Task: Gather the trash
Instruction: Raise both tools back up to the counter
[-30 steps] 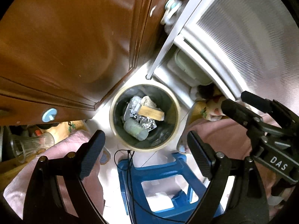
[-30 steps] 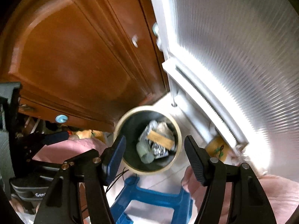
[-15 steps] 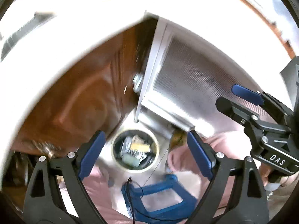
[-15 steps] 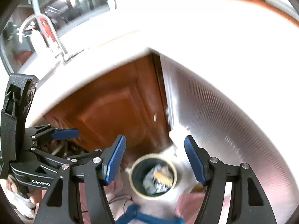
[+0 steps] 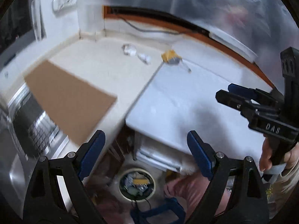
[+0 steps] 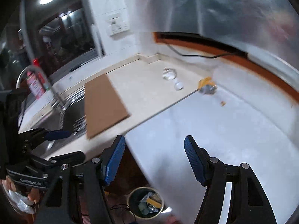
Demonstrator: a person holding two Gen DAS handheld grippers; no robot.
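"DAS" in white on right gripper [image 5: 241,97] body, seen from left wrist. Left gripper [image 6: 56,133] body reads roughly "GenRobot", tail blurred.

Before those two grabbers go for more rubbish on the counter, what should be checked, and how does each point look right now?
1. Left gripper empty, jaws apart: ok.
2. Right gripper empty, jaws apart: ok.
3. Rubbish left to collect: ok. Crumpled wrappers and a yellow and grey scrap lie at the back of the counter.
4. Way to them free: ok. Only a flat brown board lies on the counter, off to the sink side.
5. Bin has room: ok. It stands on the floor below, open, trash only at the bottom.
6. Exact shape of each scrap: cannot tell, the pictures are blurred.
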